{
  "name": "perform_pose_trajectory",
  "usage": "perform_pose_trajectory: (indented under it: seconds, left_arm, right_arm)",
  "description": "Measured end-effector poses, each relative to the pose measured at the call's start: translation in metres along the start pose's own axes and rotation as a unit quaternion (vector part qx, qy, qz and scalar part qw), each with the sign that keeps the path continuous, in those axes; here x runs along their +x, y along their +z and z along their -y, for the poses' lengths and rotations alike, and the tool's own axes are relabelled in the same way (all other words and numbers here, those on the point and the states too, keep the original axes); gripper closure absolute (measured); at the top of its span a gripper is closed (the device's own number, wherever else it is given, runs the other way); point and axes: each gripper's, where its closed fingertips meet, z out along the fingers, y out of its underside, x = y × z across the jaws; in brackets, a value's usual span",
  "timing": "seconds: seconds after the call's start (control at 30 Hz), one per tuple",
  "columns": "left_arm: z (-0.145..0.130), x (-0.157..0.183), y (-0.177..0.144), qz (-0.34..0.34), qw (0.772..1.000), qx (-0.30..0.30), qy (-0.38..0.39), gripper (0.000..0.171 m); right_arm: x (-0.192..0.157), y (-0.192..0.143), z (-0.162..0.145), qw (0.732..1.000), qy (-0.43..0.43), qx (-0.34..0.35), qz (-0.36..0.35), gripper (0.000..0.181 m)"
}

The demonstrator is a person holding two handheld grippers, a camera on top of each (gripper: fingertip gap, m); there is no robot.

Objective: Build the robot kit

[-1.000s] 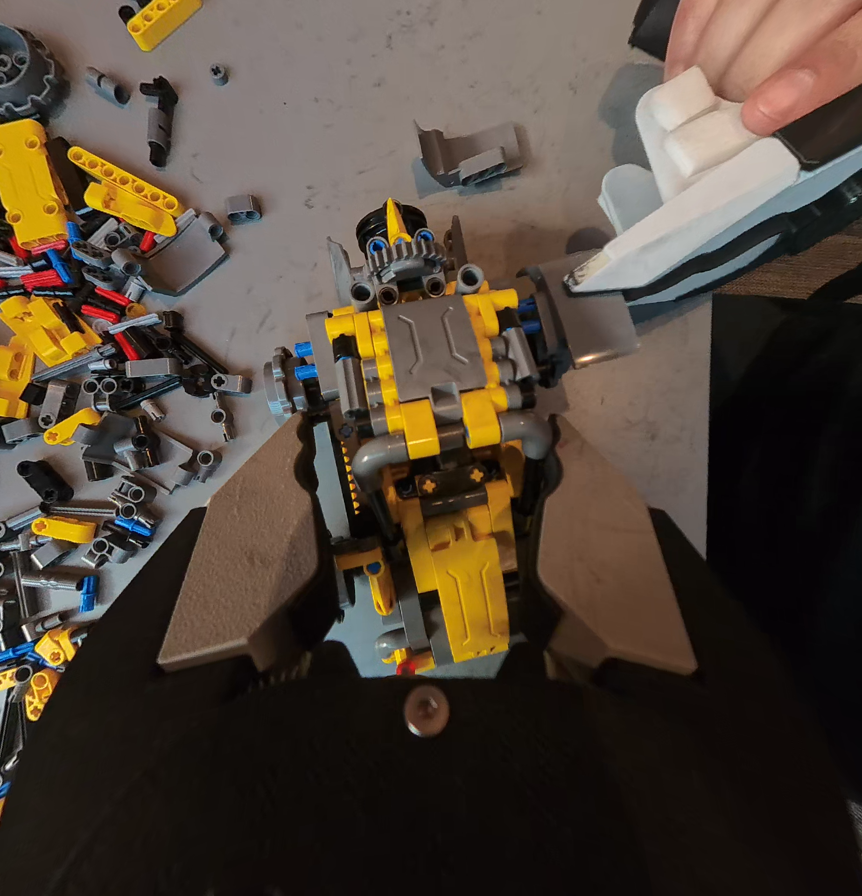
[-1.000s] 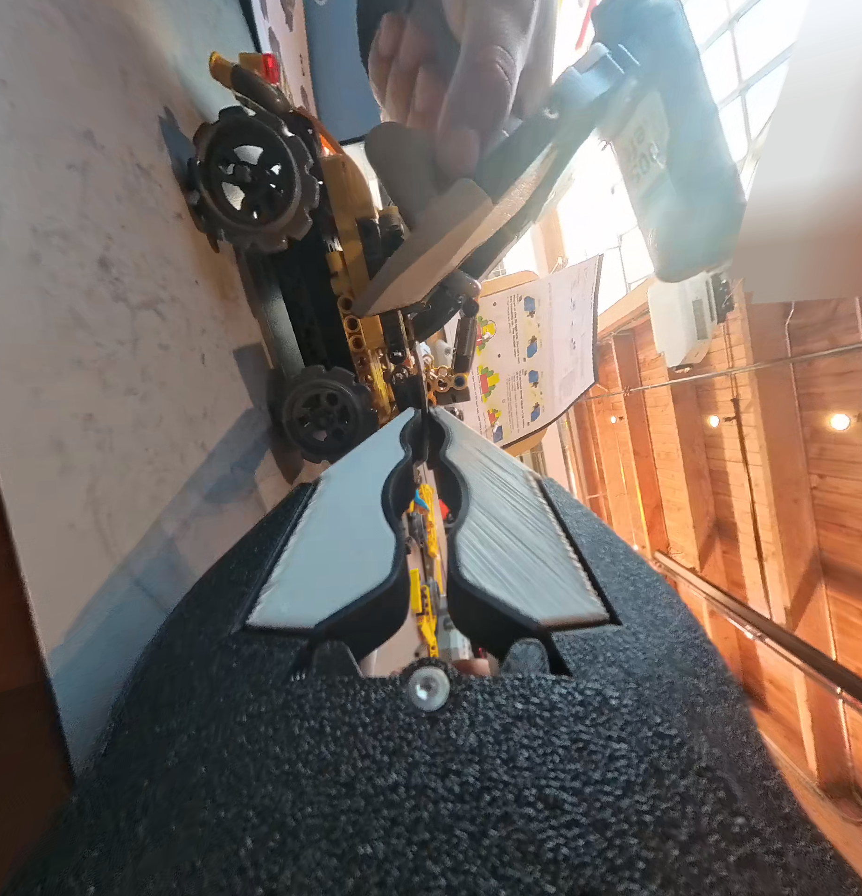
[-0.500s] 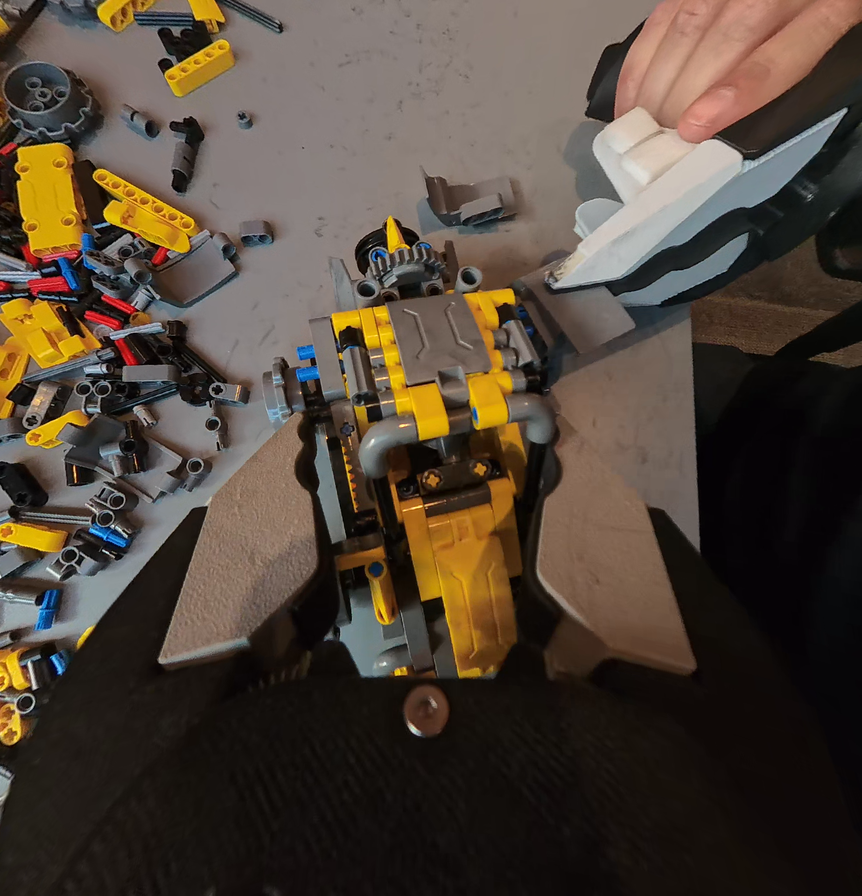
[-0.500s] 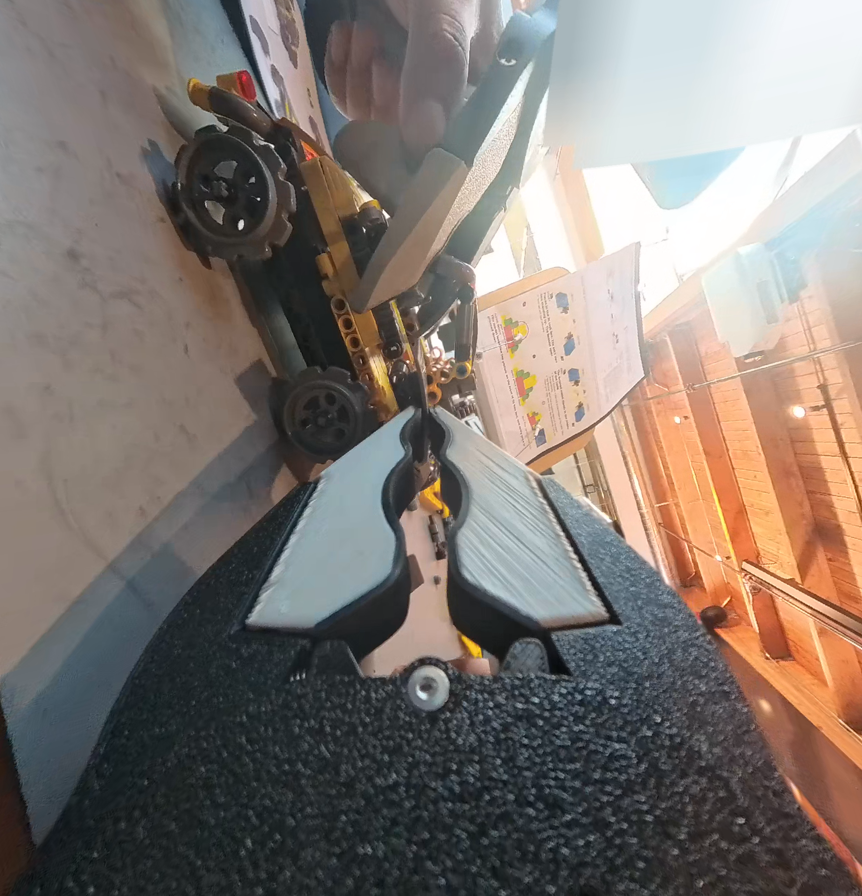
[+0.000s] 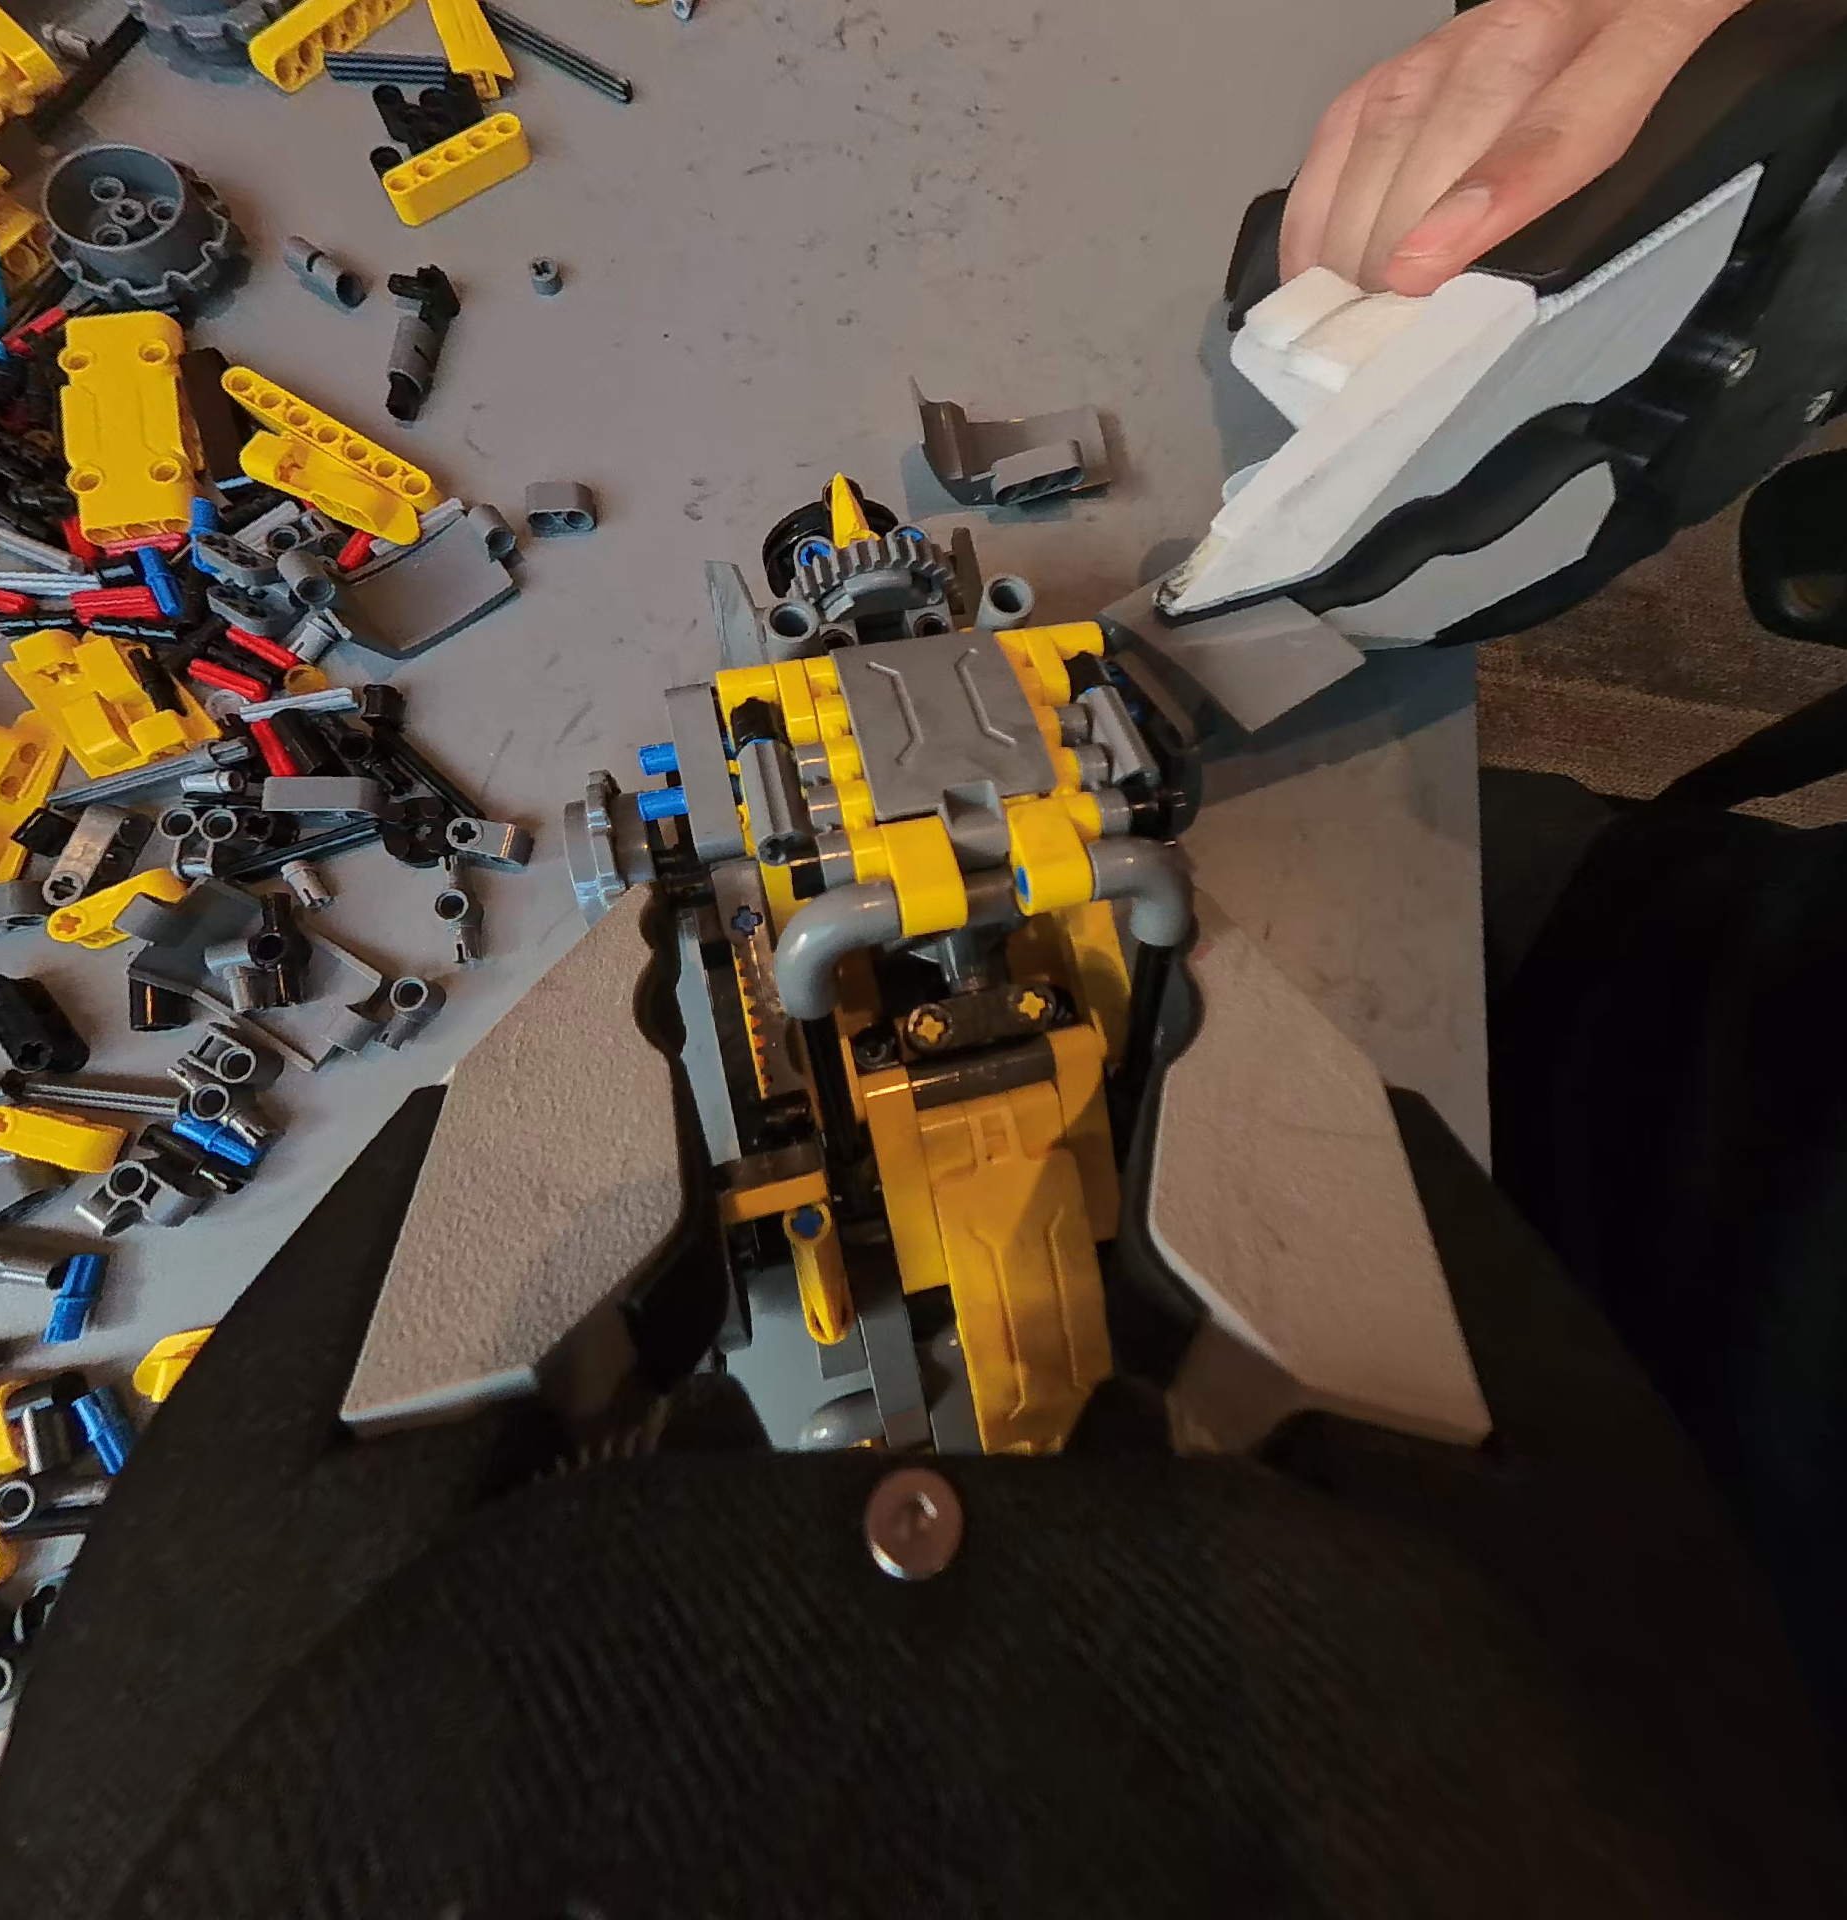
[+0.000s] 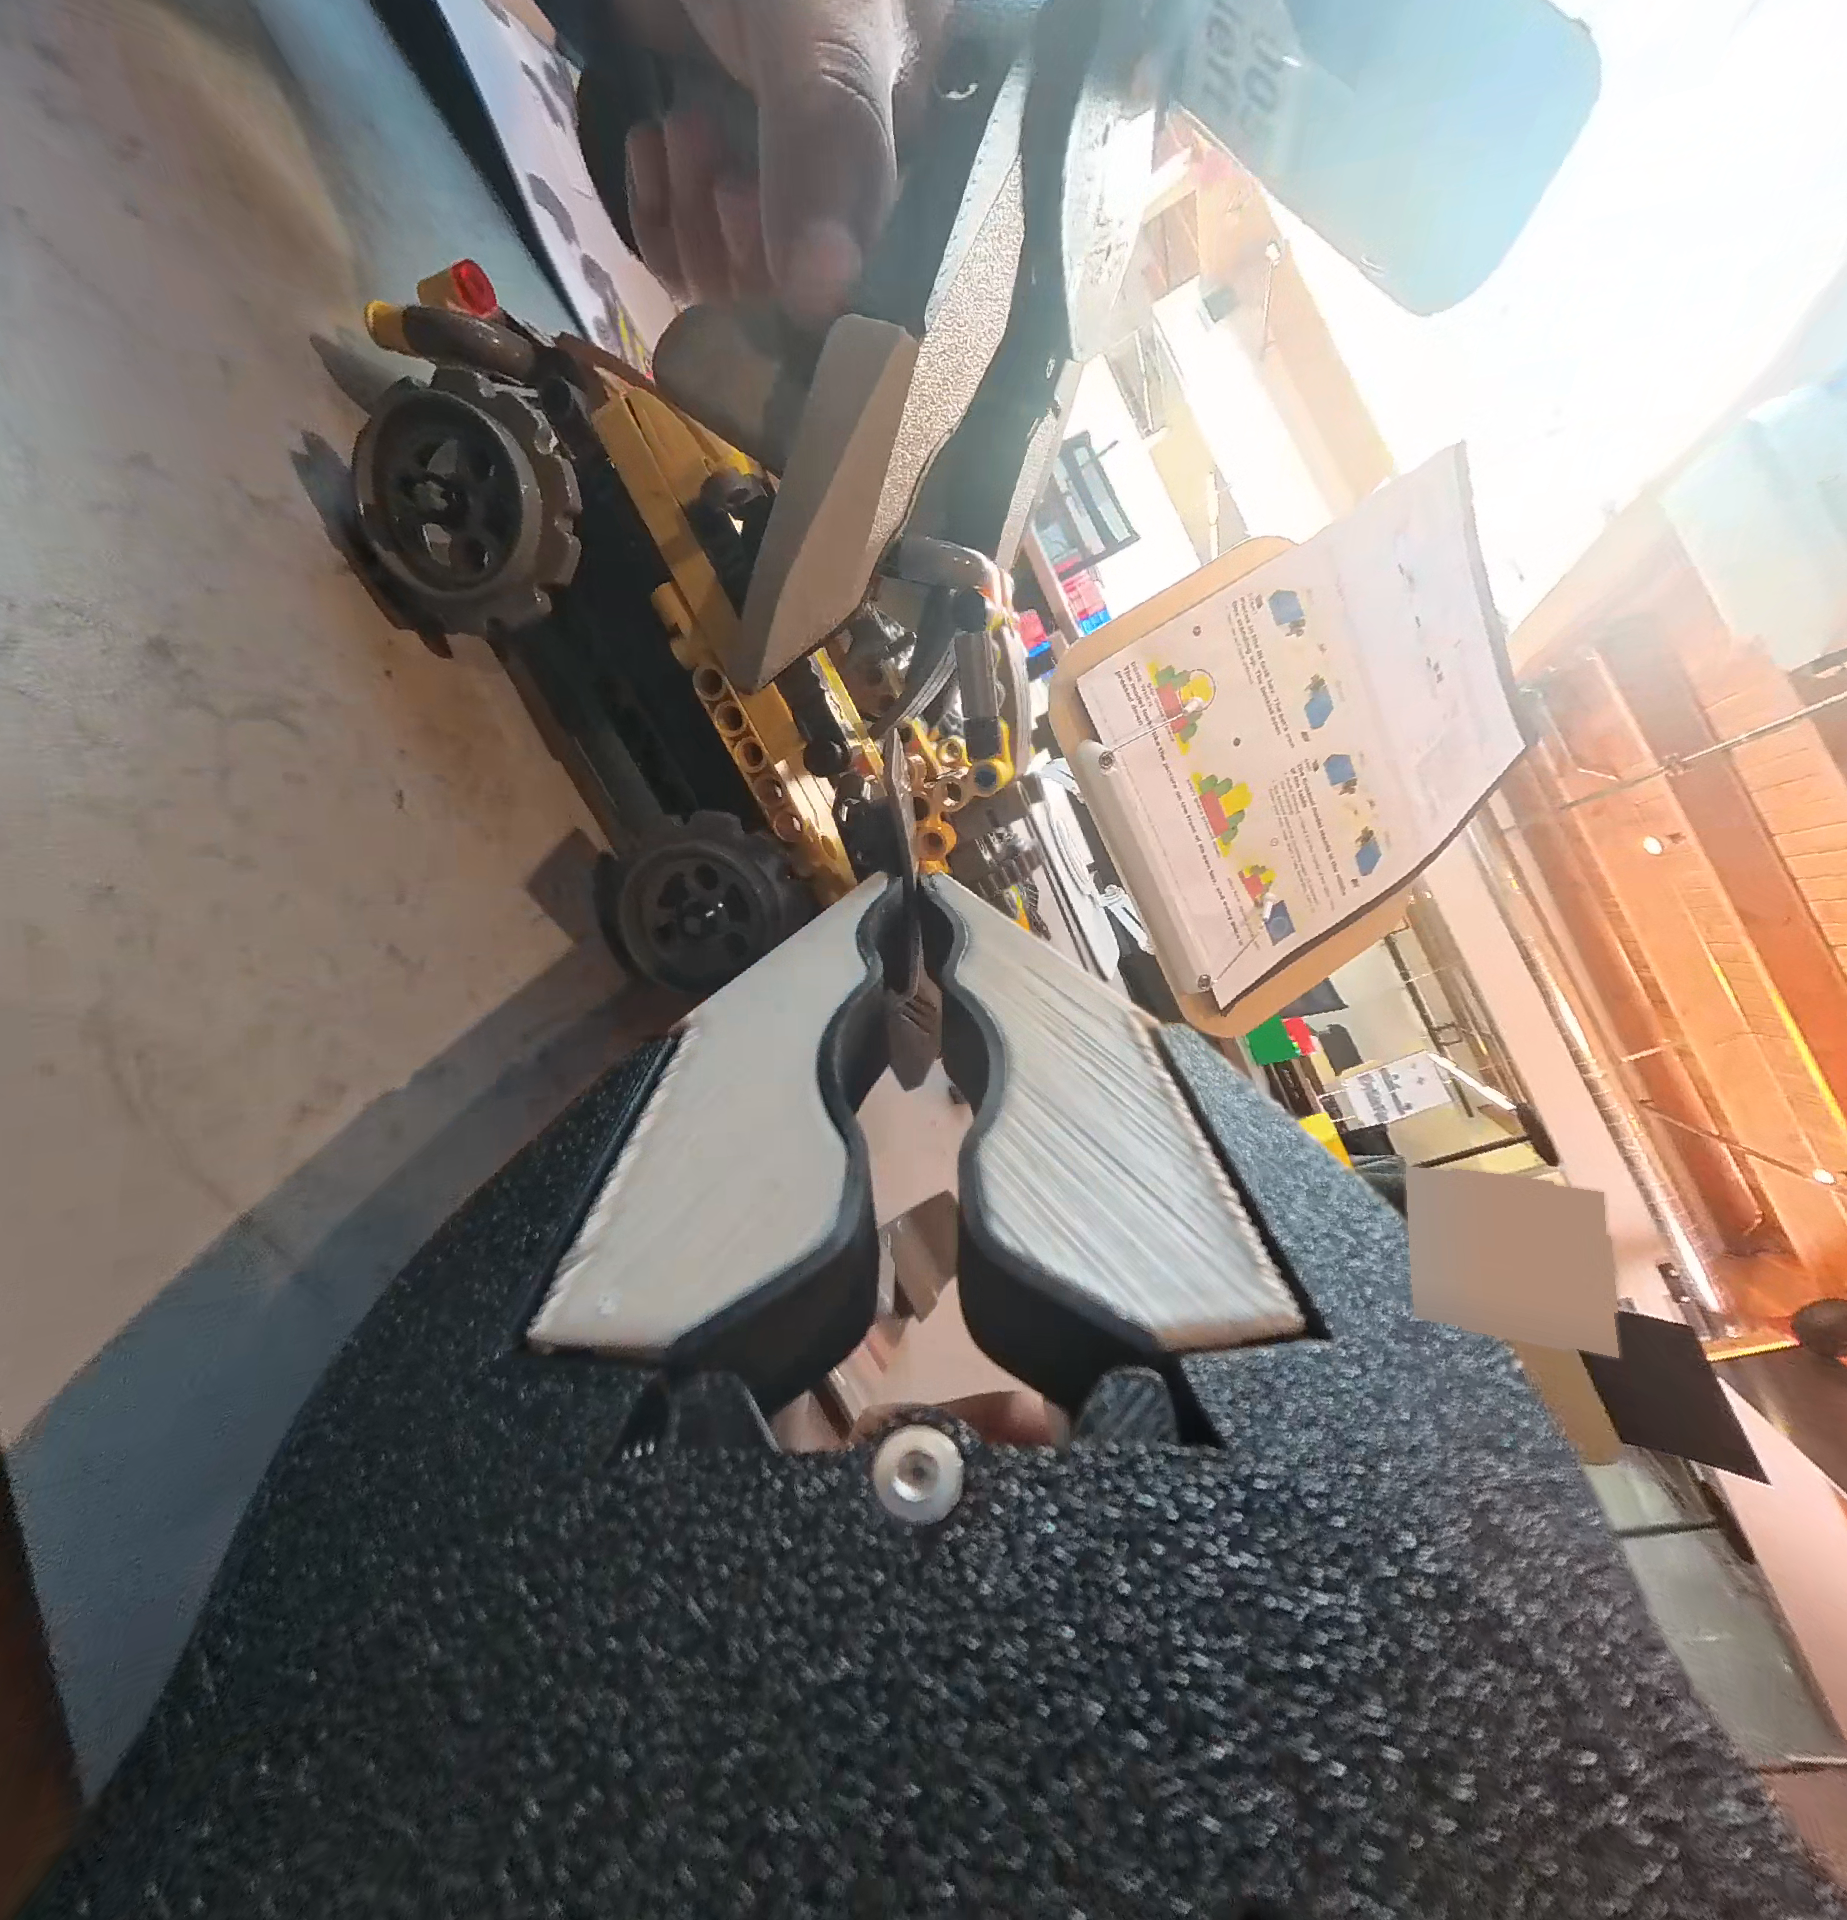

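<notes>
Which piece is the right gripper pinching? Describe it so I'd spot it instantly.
Find the yellow model vehicle on the grey table, clamped by the left gripper. At its front right corner, the right gripper pinches a flat grey panel. Unlike the loose grey pieces nearby, it sits against the vehicle.

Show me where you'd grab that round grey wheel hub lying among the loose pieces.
Probably from straight above, pinching across its toothed outer rim: the grey wheel hub lies flat, open face up, so opposite sides of the rim show, though loose pieces crowd its lower edge.
</notes>
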Motion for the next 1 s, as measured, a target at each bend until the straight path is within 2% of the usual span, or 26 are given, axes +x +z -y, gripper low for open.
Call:
perform_pose_trajectory:
  seconds: [0.47, 0.83, 1.0]
  left_arm:
    - [0.0002, -0.0009, 0.0008, 0.009, 1.000, -0.002, -0.005, 0.082]
    - [-0.0015, -0.0050, -0.0010, 0.023, 1.000, -0.002, -0.015, 0.082]
    - [-0.0016, -0.0074, -0.0016, 0.030, 0.999, -0.002, -0.020, 0.082]
  right_arm:
    - [0.0022, 0.0018, -0.0023, 1.000, 0.027, -0.001, 0.013, 0.181]
    - [0.0028, 0.0073, -0.0010, 0.995, -0.074, -0.045, -0.040, 0.181]
    - [0.0043, 0.0099, -0.0028, 0.995, -0.074, -0.060, -0.042, 0.181]
